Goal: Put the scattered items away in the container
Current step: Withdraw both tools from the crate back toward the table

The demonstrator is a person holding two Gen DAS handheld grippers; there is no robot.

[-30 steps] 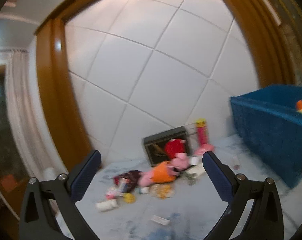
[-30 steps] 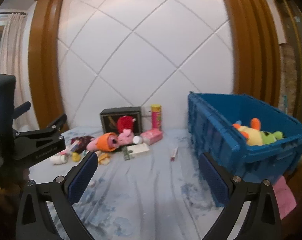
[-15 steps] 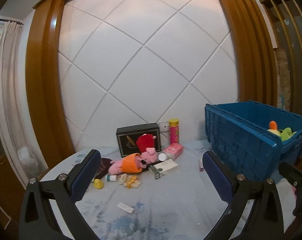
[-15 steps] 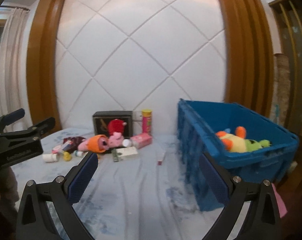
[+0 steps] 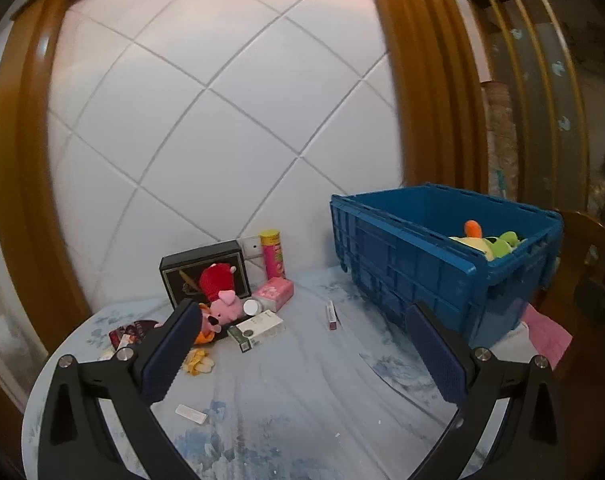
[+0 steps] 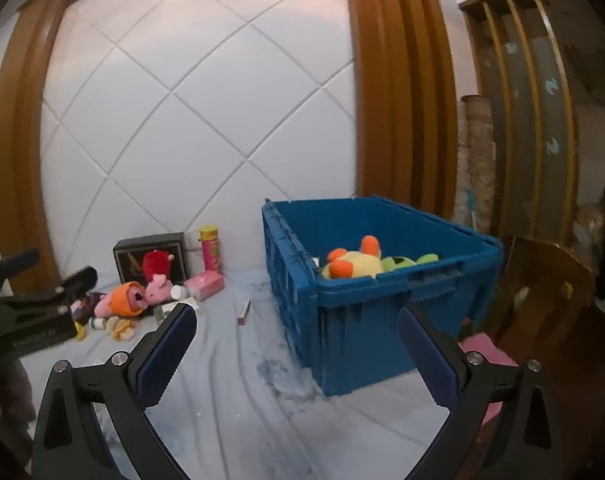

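A blue crate [image 5: 406, 264] stands at the right of the table and holds a yellow, green and orange plush toy [image 6: 354, 264]; the crate also shows in the right wrist view [image 6: 366, 312]. Scattered items lie at the back left: a pink pig plush [image 5: 222, 310], a black box [image 5: 204, 272], a pink can [image 5: 272, 254], a pink packet [image 5: 274, 294], a white-green box [image 5: 256, 328] and a small pink tube [image 5: 331, 316]. My left gripper [image 5: 302, 354] is open and empty above the table. My right gripper [image 6: 296, 354] is open and empty, in front of the crate.
A white strip [image 5: 190, 414] lies on the light blue cloth [image 5: 302, 400] near the left gripper. A yellow wrapper [image 5: 198, 360] lies beside the pig. A white padded wall [image 5: 222, 120] with wooden frames stands behind. A wooden chair [image 6: 550, 280] and pink cloth [image 6: 482, 354] are at the right.
The left gripper has swung right, bringing the whole crate into its view. The right gripper has also turned right, towards the crate. Both stay open and empty.
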